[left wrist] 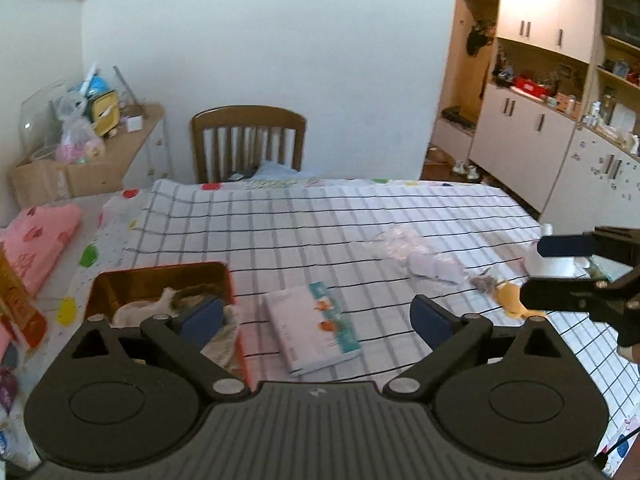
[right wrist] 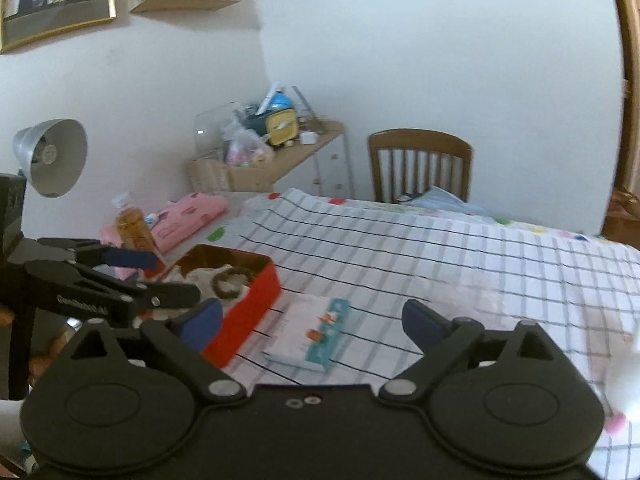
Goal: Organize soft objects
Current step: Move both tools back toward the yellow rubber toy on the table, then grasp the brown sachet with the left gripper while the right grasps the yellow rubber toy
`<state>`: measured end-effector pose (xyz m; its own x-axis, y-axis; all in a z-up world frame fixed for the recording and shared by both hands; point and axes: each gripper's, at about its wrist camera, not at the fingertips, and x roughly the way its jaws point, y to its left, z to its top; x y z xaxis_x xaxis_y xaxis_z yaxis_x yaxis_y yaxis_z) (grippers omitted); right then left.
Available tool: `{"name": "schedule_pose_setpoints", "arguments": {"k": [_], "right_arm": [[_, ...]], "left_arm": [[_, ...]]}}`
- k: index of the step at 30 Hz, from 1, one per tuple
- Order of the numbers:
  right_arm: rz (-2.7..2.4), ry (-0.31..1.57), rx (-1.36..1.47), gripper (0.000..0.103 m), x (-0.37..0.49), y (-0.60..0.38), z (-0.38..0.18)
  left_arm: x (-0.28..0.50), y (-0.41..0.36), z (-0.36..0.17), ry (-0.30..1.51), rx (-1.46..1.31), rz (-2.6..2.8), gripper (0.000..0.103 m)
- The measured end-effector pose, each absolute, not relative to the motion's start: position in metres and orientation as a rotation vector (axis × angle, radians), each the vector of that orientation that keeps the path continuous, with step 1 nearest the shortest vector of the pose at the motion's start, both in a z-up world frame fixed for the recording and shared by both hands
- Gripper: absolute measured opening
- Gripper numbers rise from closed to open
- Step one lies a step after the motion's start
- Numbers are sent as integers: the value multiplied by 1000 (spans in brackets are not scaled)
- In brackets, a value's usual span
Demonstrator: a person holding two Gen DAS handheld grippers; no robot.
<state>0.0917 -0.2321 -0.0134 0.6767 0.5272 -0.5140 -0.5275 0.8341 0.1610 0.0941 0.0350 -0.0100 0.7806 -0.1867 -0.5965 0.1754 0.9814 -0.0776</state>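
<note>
Left claw agape; cloth-filled red tin beside left finger.

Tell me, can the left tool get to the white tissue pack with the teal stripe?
Probably yes. The left tool is open and empty, and the white tissue pack with the teal stripe lies flat on the checked tablecloth just ahead of it, with nothing on it. The red tin box sits off to one side.

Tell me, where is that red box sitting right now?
The red box sits on the checked tablecloth near the table's left side, just left of the white tissue pack. In the left wrist view it appears lower left, with cloth inside.
</note>
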Motion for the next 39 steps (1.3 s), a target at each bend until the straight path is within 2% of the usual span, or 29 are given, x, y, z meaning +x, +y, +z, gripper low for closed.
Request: {"name": "schedule_pose_setpoints", "arguments": {"k": [5,24,33,39], "right_arm": [[506,584,6,103,82,-265,-24],[277,682,28,102,101,-368,-75],[273,750,-5,97,133,-387,-106],[291,786,-52,87,157,-385,-129]], "left_arm": [[105,8,-14,646,-14,-242,100],[176,-102,-49,683,22,-382,100],[210,-161,-78,723,71,-450,100],[230,-191,-104,759,83,-476,100]]}}
